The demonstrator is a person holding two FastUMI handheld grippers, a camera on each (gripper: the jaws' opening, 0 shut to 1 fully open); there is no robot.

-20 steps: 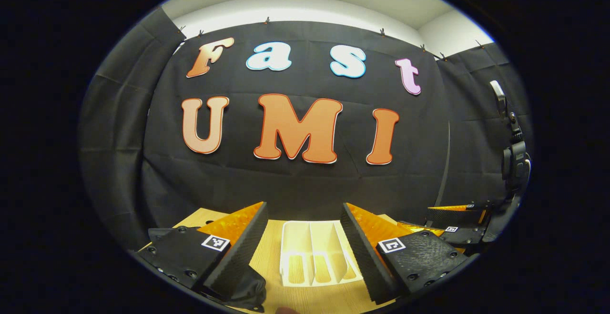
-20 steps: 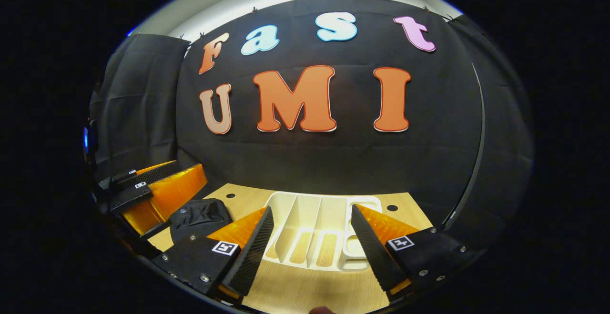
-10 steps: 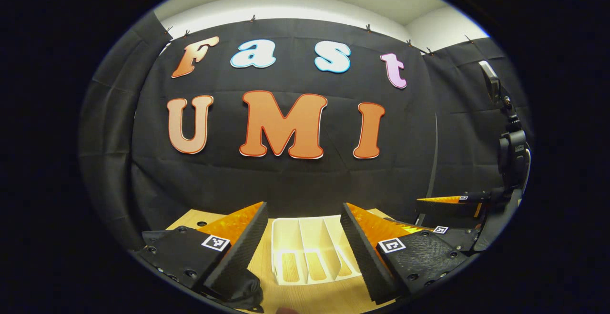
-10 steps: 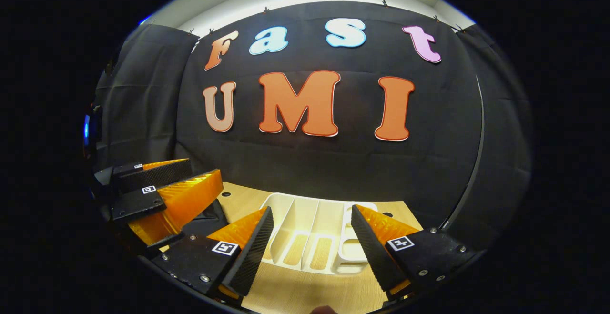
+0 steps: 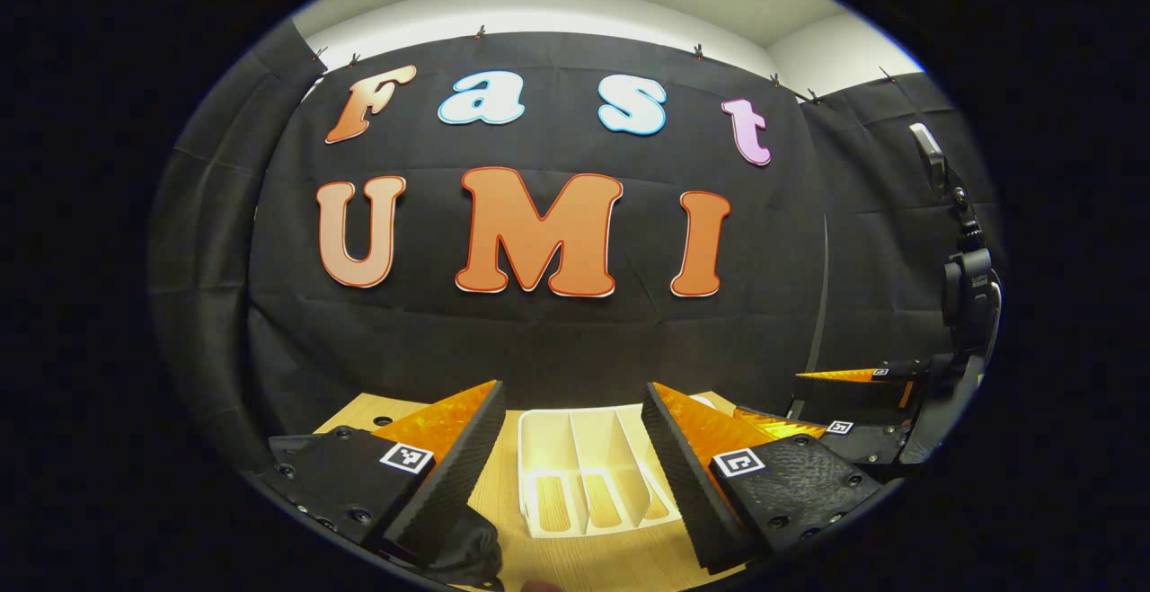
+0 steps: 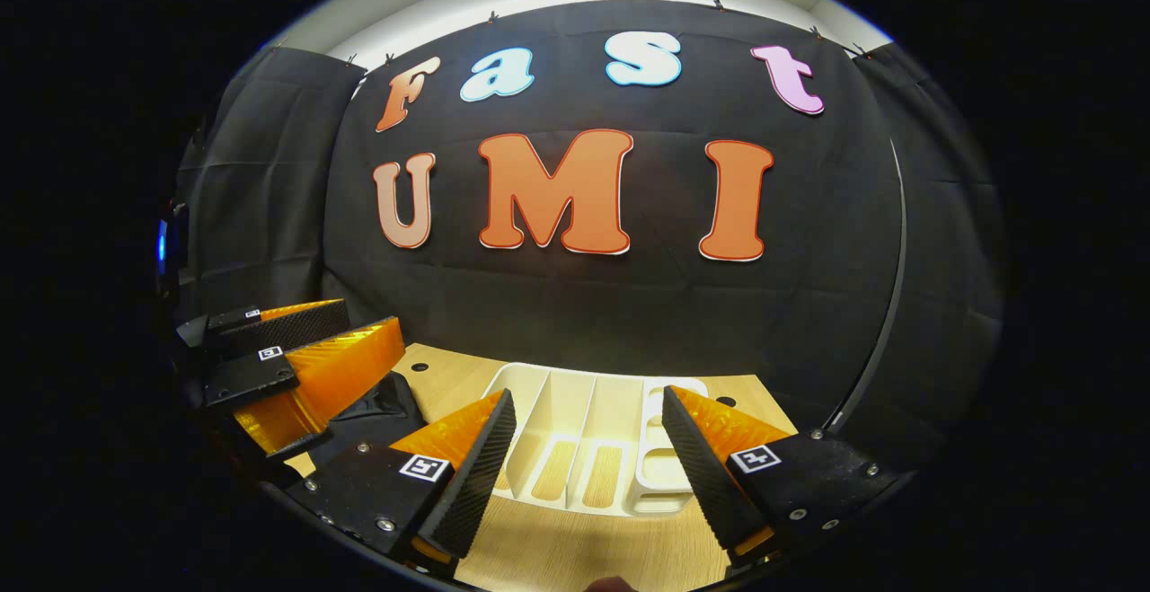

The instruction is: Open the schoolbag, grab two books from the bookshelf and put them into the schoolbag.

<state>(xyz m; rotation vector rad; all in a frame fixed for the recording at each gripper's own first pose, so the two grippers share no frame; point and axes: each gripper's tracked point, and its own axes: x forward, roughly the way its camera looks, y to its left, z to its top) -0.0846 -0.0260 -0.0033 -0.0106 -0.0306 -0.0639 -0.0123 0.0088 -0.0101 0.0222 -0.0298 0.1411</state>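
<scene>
Left gripper view: bookshelf (image 5: 588, 475) between open left gripper (image 5: 575, 466) fingers.

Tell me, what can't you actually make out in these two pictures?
- Schoolbag: in the right gripper view the left claw covers most of it; in the left gripper view that claw's own finger and the picture's edge cut it off. Open or zipped: cannot tell.
- White bookshelf: both claws' fingers hide its sides, so whether books stand there is unclear.
- Wooden table: near edge is cut off.
</scene>
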